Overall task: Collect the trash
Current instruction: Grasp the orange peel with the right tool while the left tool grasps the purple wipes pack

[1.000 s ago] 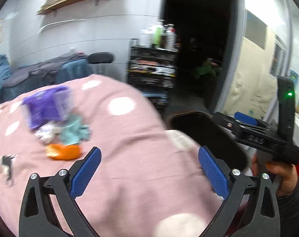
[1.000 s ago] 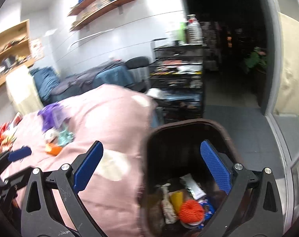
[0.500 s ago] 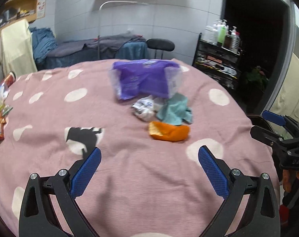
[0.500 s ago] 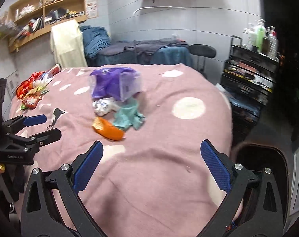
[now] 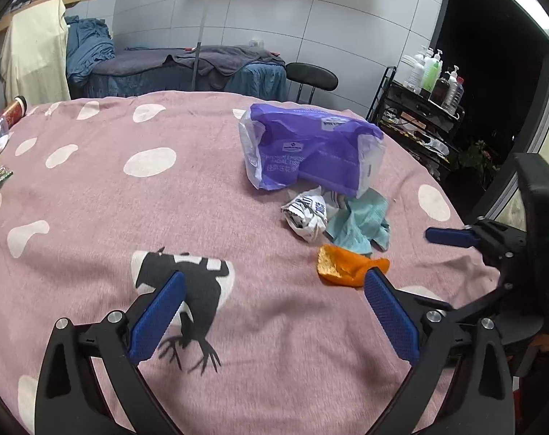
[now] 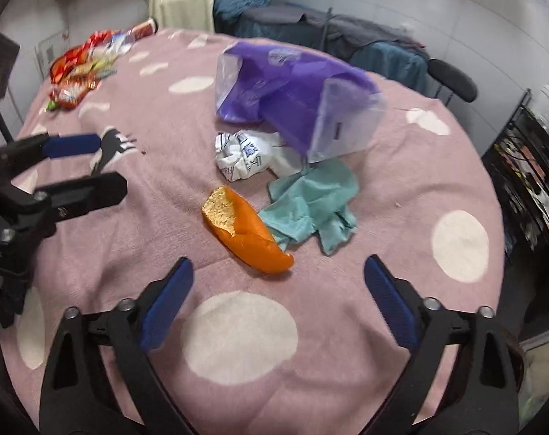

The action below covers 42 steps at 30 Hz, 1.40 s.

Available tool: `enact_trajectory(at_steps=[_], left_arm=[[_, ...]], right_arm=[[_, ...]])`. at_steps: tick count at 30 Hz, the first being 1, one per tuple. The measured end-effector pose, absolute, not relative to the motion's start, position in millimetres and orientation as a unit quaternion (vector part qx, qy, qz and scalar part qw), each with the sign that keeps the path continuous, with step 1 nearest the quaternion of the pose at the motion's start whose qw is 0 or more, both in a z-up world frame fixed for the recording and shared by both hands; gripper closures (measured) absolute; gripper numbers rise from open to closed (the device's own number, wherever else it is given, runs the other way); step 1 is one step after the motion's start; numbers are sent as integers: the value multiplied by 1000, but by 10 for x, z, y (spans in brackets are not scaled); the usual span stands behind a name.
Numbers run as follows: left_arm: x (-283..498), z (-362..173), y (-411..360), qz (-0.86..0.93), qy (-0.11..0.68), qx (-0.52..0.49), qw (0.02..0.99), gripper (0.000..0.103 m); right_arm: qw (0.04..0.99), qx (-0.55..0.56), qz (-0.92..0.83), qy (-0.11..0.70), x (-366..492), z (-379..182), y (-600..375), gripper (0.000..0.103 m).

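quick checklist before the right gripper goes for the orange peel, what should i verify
1. Right gripper empty, with its jaws apart: ok; they have just been closing a little, with nothing between them.
2. Orange peel in plain view ahead of it: ok.
3. Peel free of the teal cloth: not ok, their edges touch, so the cloth may drag along.
4. Left gripper open, holding nothing: ok.
5. Left gripper out of the right one's path: ok, it is off to the side.
6. Bin ready to receive: cannot tell, not in view.

Left claw (image 5: 272, 301) spread wide, tilted down, right claw (image 6: 278, 290) agape (jaws just narrowing), both empty
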<state>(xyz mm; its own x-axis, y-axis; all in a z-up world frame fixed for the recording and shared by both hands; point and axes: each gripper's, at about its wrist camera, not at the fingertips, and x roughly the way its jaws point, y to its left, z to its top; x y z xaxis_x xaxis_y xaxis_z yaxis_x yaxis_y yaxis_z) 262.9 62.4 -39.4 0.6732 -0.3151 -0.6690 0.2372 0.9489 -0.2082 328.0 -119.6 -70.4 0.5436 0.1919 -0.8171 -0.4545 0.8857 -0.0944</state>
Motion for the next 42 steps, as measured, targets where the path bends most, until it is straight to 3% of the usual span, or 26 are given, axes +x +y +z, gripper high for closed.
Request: enact_trajectory(at_steps=[6, 9, 10, 13, 16, 21, 24, 28, 31, 42], left_arm=[[2834, -358, 632, -144, 375, -50, 914, 6], [2961, -323, 580, -144, 367, -31, 918, 6], [3027, -317, 565, -146, 366, -27, 919, 6], [3202, -312, 554, -151, 366, -30, 918, 6], [3434, -314, 566, -154, 368, -46, 916, 8], [3780, -430, 592, -166, 389, -81, 903, 21], [3925, -509, 600, -191, 407, -112, 886, 40], [3896, -512, 615, -208, 405, -128, 881, 77], [3837, -475, 610, -203, 395, -122, 888, 91], [3448, -244, 584, -183, 346, -127, 911, 93]], right_arm=[[822, -179, 217, 495, 3647, -988, -941, 38], [813, -180, 233, 503, 3695, -1049, -886, 61], [813, -180, 233, 502, 3690, -1051, -889, 74], [821, -169, 237, 491, 3644, -1028, -929, 81], [837, -153, 238, 469, 3568, -923, -1029, 82], [857, -116, 238, 442, 3369, -765, -1228, 83], [870, -94, 227, 427, 3211, -700, -1406, 83], [886, -63, 211, 408, 3063, -618, -1541, 83], [898, -41, 191, 395, 2989, -573, -1651, 83], [919, 16, 143, 366, 2805, -492, -2159, 83]])
